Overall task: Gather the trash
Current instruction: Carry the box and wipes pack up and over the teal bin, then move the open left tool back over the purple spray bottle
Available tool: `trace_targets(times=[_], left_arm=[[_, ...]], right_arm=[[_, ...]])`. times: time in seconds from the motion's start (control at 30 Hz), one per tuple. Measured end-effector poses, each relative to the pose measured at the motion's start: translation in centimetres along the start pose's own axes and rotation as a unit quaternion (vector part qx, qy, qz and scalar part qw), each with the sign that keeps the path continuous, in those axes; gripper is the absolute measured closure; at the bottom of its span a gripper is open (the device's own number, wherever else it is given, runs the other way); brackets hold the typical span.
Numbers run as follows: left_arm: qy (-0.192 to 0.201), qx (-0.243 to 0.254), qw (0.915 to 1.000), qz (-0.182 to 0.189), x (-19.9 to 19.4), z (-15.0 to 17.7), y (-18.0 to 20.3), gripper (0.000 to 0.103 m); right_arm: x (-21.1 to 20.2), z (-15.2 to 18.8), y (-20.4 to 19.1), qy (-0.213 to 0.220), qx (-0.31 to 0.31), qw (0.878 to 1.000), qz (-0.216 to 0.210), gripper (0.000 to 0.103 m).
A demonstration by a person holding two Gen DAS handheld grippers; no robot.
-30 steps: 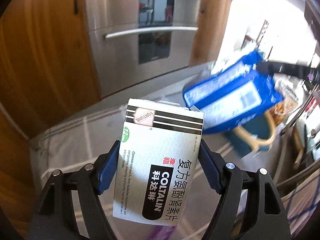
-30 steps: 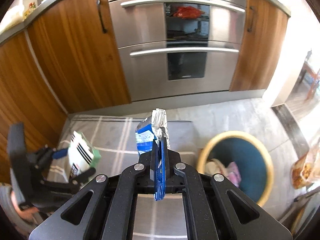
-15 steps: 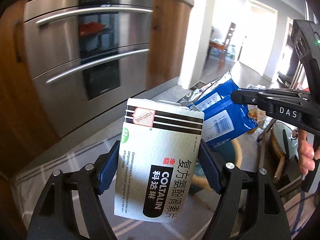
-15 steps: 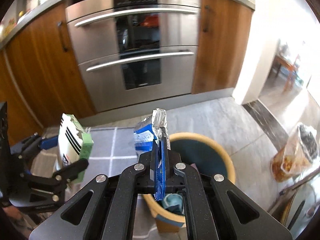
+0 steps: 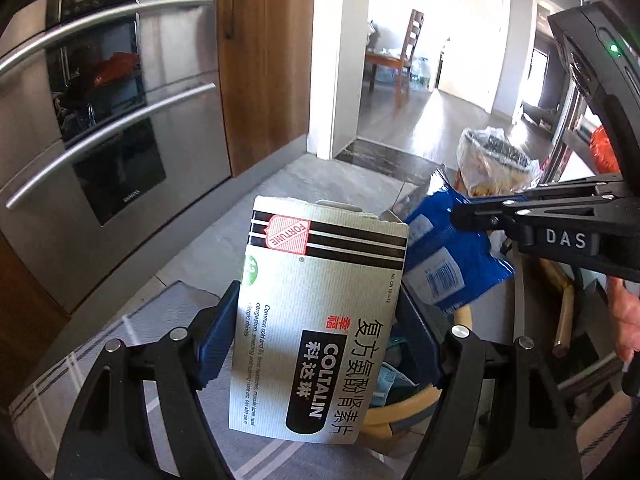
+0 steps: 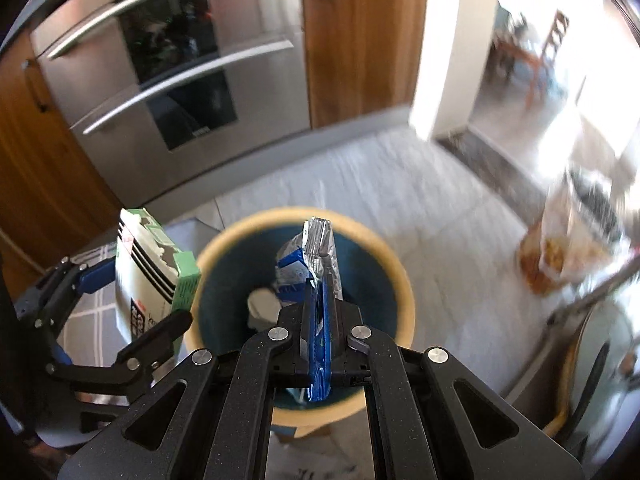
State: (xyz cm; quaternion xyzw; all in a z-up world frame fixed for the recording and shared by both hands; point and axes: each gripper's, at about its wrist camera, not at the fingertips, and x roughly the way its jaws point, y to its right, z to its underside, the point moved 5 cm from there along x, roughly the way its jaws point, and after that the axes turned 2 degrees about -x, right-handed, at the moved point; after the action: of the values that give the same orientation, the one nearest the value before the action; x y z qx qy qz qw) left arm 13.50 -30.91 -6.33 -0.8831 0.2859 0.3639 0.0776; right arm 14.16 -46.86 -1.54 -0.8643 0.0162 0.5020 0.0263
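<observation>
My left gripper (image 5: 320,336) is shut on a white and black Coltalin medicine box (image 5: 316,320) with a green side; both also show at the left of the right wrist view (image 6: 148,272). My right gripper (image 6: 320,320) is shut on a blue foil snack wrapper (image 6: 316,264), held upright directly above the round blue bin with a tan rim (image 6: 384,264). The wrapper (image 5: 452,260) also shows right of the box in the left wrist view, over the bin rim (image 5: 404,408). Some trash lies inside the bin (image 6: 260,304).
A steel oven with bar handles (image 6: 180,80) and wooden cabinet doors (image 6: 360,40) stand behind. A clear plastic bag of food (image 6: 560,248) sits on the grey floor at right. A striped grey mat (image 5: 132,344) lies left of the bin. A doorway opens to a dining room (image 5: 404,60).
Both grippers have swung to the right with their loads. The bin has moved from the right side to directly under the blue wrapper, and the medicine box has come close to the bin's left rim.
</observation>
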Motion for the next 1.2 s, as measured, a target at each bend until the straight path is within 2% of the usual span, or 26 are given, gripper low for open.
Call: trace_targets(times=[0.23, 0.33, 0.57, 0.63, 0.77, 0.87, 0.97, 1.03, 1.13, 1.2], left_arm=[[-0.033, -0.008, 0.9992, 0.022, 2.8, 1.3, 0.5, 0.028], [-0.044, -0.011, 0.9988, 0.018, 3.1, 1.9, 0.1, 0.028], [-0.062, -0.022, 0.9978, 0.006, 3.8, 1.9, -0.5, 0.026], [-0.063, -0.018, 0.9979, -0.001, 3.8, 2.0, -0.6, 0.02], [-0.061, -0.014, 0.998, -0.014, 2.9, 2.2, -0.7, 0.018], [-0.061, -0.016, 0.9978, -0.02, 2.0, 2.5, -1.2, 0.014], [-0.056, -0.023, 0.9977, -0.029, 0.7, 2.7, -2.0, 0.011], [-0.053, -0.034, 0.9974, -0.036, -0.2, 2.7, -2.8, 0.008], [-0.05, -0.052, 0.9965, -0.041, -1.6, 2.8, -3.8, 0.007], [-0.047, -0.06, 0.996, -0.048, -2.6, 2.9, -4.5, 0.006]], right_arm=[[2.4, 1.7, 0.1, -0.059, 0.005, 0.998, 0.014, 0.099], [3.2, 2.2, 0.2, -0.076, 0.009, 0.997, 0.015, 0.099], [3.4, 2.2, 0.1, -0.089, 0.016, 0.996, 0.012, 0.097], [3.1, 1.9, 0.2, -0.083, 0.021, 0.996, 0.014, 0.09], [2.5, 1.4, 0.2, -0.071, 0.031, 0.997, 0.012, 0.084], [2.1, 1.1, 0.0, -0.063, 0.033, 0.997, 0.012, 0.071], [1.6, 0.7, -0.5, -0.05, 0.035, 0.998, 0.005, 0.051], [1.0, 0.2, -1.0, -0.034, 0.033, 0.999, -0.001, 0.026], [-0.1, -0.6, -1.9, -0.002, 0.023, 1.0, -0.001, 0.011], [-0.9, -1.1, -2.4, 0.021, 0.014, 1.0, 0.0, 0.009]])
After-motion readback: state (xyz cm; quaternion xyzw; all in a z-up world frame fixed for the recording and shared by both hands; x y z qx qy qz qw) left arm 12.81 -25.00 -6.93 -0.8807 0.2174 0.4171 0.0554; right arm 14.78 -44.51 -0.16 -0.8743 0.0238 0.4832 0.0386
